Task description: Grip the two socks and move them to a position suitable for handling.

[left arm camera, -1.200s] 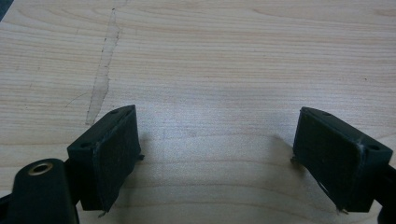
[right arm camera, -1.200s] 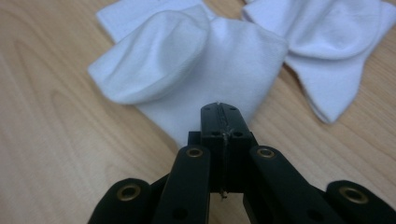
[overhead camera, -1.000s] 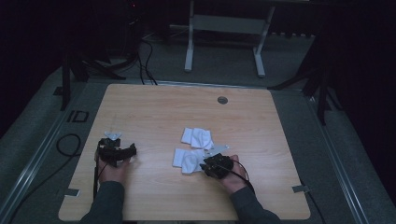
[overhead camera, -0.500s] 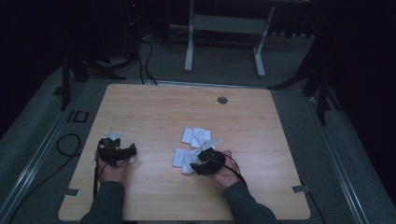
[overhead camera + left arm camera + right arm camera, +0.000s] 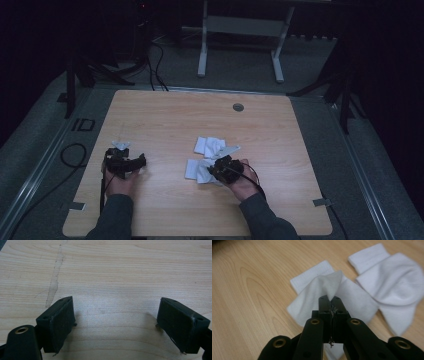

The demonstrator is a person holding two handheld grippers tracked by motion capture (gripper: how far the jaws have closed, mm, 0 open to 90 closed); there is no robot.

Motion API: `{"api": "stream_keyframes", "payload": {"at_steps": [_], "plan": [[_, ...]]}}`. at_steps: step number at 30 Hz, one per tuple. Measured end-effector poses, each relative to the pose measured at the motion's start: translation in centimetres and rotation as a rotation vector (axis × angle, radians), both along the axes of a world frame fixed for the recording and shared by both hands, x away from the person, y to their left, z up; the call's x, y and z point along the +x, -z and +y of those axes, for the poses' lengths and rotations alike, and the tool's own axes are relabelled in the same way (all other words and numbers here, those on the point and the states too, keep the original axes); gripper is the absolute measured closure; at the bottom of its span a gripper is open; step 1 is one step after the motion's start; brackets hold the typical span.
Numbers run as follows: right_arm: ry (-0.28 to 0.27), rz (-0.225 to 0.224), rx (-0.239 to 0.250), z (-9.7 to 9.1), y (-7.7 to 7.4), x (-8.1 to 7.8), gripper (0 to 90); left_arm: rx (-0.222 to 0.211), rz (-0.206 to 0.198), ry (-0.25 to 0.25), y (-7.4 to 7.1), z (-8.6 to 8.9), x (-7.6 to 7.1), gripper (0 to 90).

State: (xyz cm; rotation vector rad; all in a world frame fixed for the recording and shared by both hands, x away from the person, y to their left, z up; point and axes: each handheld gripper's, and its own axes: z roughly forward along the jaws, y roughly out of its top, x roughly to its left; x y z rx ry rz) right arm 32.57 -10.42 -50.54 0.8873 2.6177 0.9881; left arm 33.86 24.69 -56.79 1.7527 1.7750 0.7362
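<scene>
Filling a dim room, the wooden table (image 5: pixel 165 120) bears white socks (image 5: pixel 209 146).

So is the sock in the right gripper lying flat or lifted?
Partly lifted: the right gripper pinches the near sock, pulling one edge up into a peak.

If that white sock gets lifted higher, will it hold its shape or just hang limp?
Probably limp: the sock already folds into a soft peak where the right tool pinches it. It looks thin and light. It seems unlikely to slip, since the jaws are shut tight on the fabric.
</scene>
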Motion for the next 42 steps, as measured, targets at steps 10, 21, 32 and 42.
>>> {"api": "stream_keyframes", "payload": {"at_steps": [10,21,32,42], "plan": [[0.034,-0.041,-0.011,-2.7,-2.4,-0.6,88.1,-0.002,-0.002,-0.001,0.0,0.0,0.0,14.5],[0.132,-0.039,-0.024,-7.8,-2.8,-0.3,87.7,-0.002,-0.002,-0.001,0.0,0.0,0.0,14.5],[0.235,-0.010,-0.064,-11.9,-1.8,1.0,86.3,-0.002,-0.002,-0.002,0.0,0.0,0.0,14.5],[0.276,-0.030,-0.073,-12.8,-2.1,1.5,61.6,-0.002,-0.002,-0.001,0.0,0.0,0.0,14.6]]}}
